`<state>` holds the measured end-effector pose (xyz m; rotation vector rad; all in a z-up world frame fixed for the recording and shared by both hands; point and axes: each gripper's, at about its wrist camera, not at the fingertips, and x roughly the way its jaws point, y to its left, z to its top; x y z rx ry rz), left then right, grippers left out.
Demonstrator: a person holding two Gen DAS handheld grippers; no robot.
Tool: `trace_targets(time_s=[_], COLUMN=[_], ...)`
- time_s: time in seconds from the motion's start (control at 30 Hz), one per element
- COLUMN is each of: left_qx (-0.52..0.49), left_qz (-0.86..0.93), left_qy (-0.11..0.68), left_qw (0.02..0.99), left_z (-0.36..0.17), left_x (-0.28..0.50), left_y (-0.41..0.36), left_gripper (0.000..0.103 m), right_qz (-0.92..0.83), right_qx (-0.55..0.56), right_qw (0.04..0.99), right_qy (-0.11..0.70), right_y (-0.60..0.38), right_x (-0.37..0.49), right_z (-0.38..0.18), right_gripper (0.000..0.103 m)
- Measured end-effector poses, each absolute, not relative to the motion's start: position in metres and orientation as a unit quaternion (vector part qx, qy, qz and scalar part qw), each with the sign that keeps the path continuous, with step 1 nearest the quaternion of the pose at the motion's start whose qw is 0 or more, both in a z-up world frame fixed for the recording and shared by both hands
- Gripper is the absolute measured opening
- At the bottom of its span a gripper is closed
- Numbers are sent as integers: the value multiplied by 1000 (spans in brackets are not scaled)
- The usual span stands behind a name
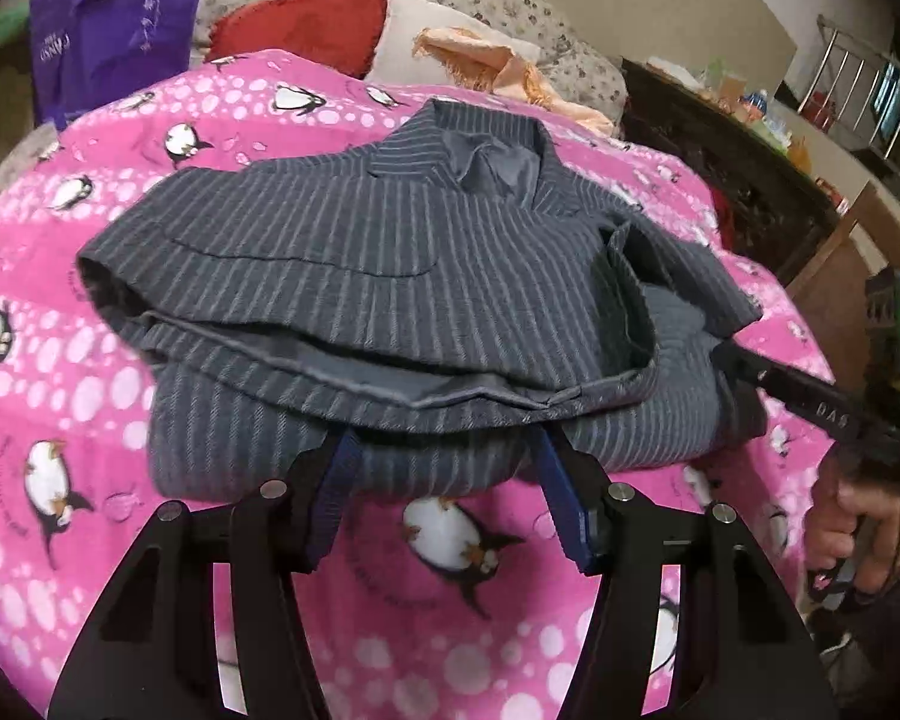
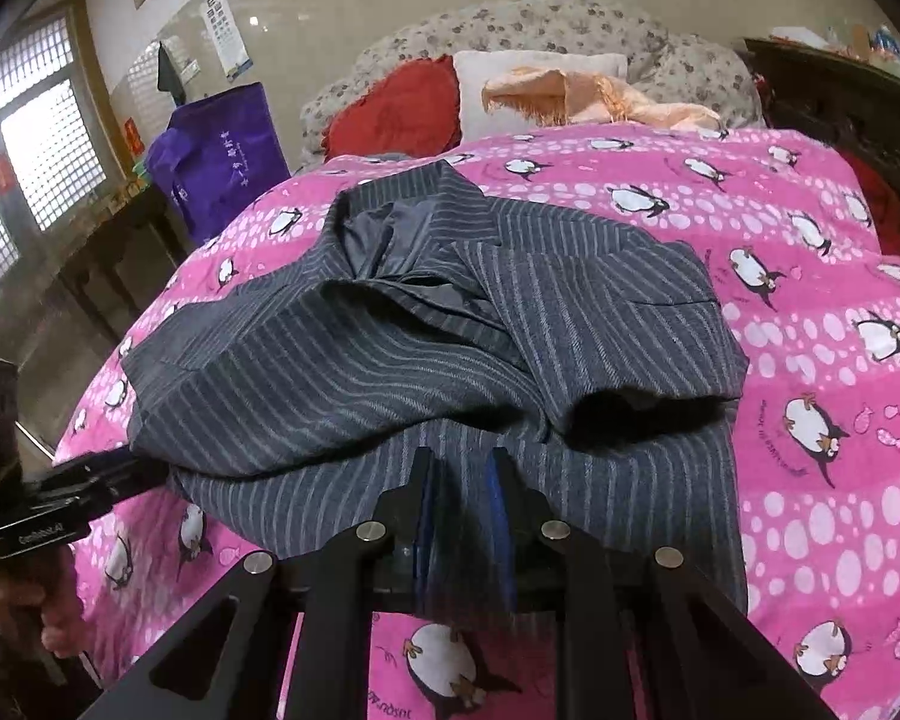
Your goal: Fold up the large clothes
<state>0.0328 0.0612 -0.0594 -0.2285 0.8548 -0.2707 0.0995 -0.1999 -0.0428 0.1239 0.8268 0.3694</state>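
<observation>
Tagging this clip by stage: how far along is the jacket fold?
Late stage. Done: the striped jacket lies doubled into a compact bundle on the pink penguin blanket, collar on top. In hand: the right gripper pinches the near hem; the left gripper is open at the edge. Left: the near hem lies loose and uneven; tidy it, let go.

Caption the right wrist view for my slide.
Right gripper pinches the striped grey jacket on a pink penguin blanket.

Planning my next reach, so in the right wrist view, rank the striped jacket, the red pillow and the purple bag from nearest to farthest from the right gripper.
1. Striped jacket: between the right gripper fingers.
2. Red pillow: far end of the bed, left of centre.
3. Purple bag: off the bed, far left. Its order against the pillow is close.
</observation>
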Motion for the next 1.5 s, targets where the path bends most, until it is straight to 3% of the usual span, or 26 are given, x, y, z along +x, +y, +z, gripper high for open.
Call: trace_targets(time_s=[0.2, 0.47, 0.73, 1.07, 1.27, 1.5], left_qx=[-145, -61, -70, -117, -158, -101], left_qz=[-132, -106, -53, 33, 76, 30], left_qy=[400, 402, 414, 400, 359, 373], left_qw=[895, 908, 906, 908, 917, 922], left_z=[-51, -55, -63, -35, -25, -50], left_x=[57, 65, 111, 226, 211, 216], left_y=[70, 57, 71, 122, 146, 100], left_gripper=[57, 58, 58, 58, 58, 58], right_qz=[184, 149, 160, 142, 119, 182], right_qx=[49, 71, 50, 52, 77, 50], right_qw=[898, 889, 870, 910, 935, 919], right_qy=[396, 427, 465, 387, 324, 346], right_y=[-194, -208, -201, -204, -233, -217], right_x=[101, 121, 176, 282, 278, 270], right_z=[-41, -57, -73, -28, 7, 4], right_gripper=[16, 16, 16, 16, 16, 16])
